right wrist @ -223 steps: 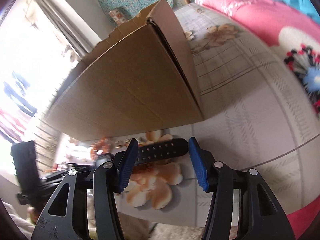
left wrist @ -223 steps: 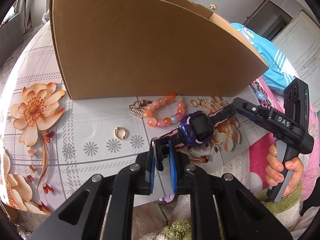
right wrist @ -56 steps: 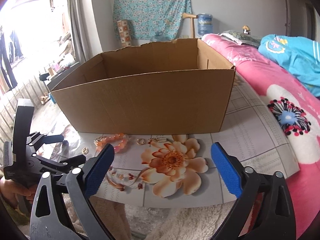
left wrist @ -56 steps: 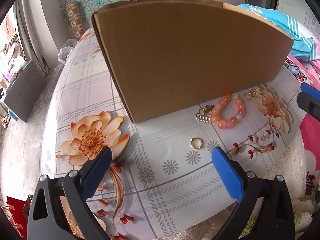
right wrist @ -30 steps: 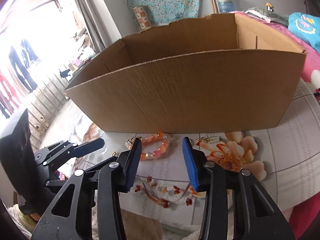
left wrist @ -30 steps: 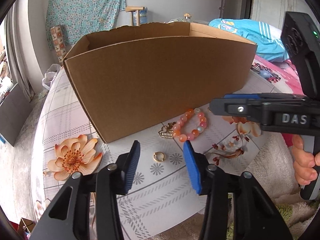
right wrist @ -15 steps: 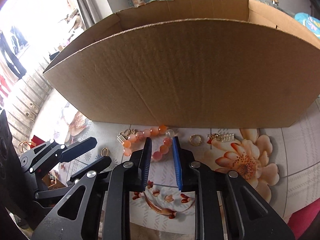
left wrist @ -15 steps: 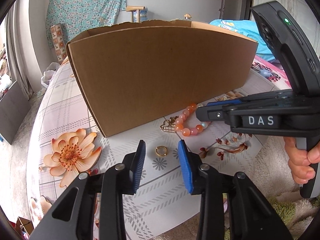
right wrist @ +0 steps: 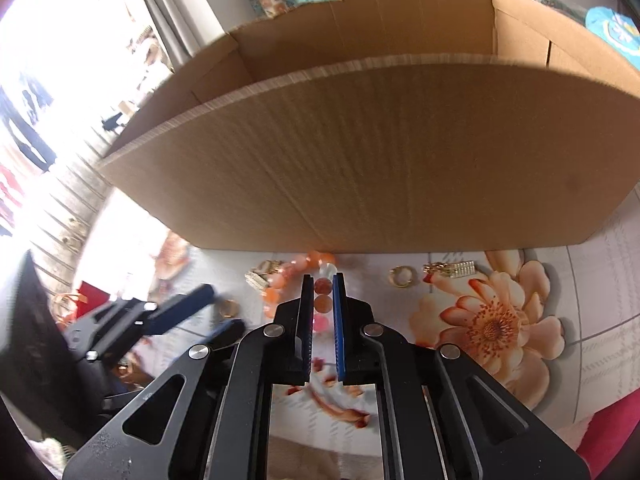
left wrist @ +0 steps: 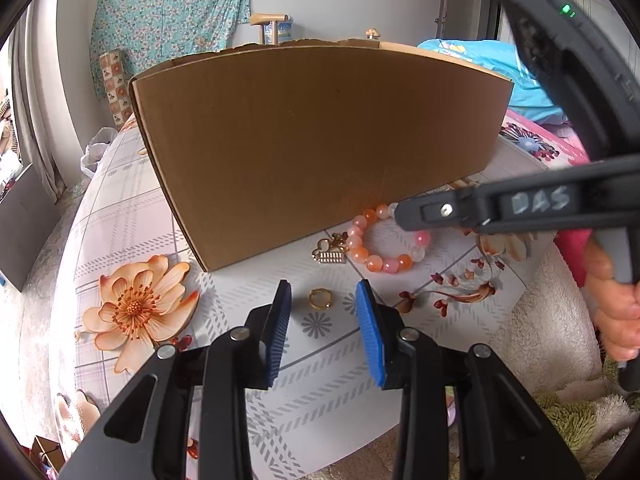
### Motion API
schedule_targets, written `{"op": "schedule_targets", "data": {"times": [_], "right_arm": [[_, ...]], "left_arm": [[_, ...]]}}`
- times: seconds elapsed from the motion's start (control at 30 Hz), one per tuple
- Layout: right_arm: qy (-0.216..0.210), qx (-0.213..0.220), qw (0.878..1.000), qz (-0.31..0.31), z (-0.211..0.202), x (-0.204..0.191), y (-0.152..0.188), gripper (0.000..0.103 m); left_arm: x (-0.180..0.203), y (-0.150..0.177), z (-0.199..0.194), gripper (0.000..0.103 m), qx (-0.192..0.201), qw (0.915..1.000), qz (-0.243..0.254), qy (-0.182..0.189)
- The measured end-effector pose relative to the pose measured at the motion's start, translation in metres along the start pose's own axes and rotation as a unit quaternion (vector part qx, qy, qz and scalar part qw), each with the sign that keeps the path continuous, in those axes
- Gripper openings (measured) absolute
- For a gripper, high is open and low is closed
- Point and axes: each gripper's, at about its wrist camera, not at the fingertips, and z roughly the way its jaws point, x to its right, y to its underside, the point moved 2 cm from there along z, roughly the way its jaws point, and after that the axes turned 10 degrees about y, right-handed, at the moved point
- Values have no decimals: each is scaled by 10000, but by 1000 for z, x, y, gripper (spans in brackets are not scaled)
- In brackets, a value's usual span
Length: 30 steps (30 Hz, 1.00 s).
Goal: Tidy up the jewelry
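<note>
Right gripper (right wrist: pixel 323 300): jaws had just been closing and pinched one side of the bracelet (right wrist: pixel 320 298), beads between the pads.
Left gripper (left wrist: pixel 323 316): spread partway, empty, its pads either side of the ring (left wrist: pixel 319 299).
Bracelet: lay on the table (left wrist: pixel 132 208), just in front of the box (left wrist: pixel 312 144).
Risk: round beads could roll out of the narrow pinch on lifting.
Risk: the charm (left wrist: pixel 330 250) might snag or swing.

One box (left wrist: pixel 320 140), one bracelet (left wrist: pixel 376 256), two rings (left wrist: pixel 319 299) (right wrist: pixel 400 277), perhaps two charms (left wrist: pixel 330 251) (right wrist: pixel 452 269)
</note>
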Motion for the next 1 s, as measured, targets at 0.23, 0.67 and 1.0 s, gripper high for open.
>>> {"op": "schedule_targets", "data": {"times": [0.23,0.67,1.0], "right_arm": [[-179,229,9996,-22,-33,0,-3,7],[397,433,9969,516,-78,66,8,7],[528,465,9924,1006,-60,115,2,7]], "left_arm": [[-1,0,-1,33,0,10000,2,-13],[1,-3,0,33,-14,10000,-17,-48],[3,-5,2,33,-39,9999,-91,-128]]}}
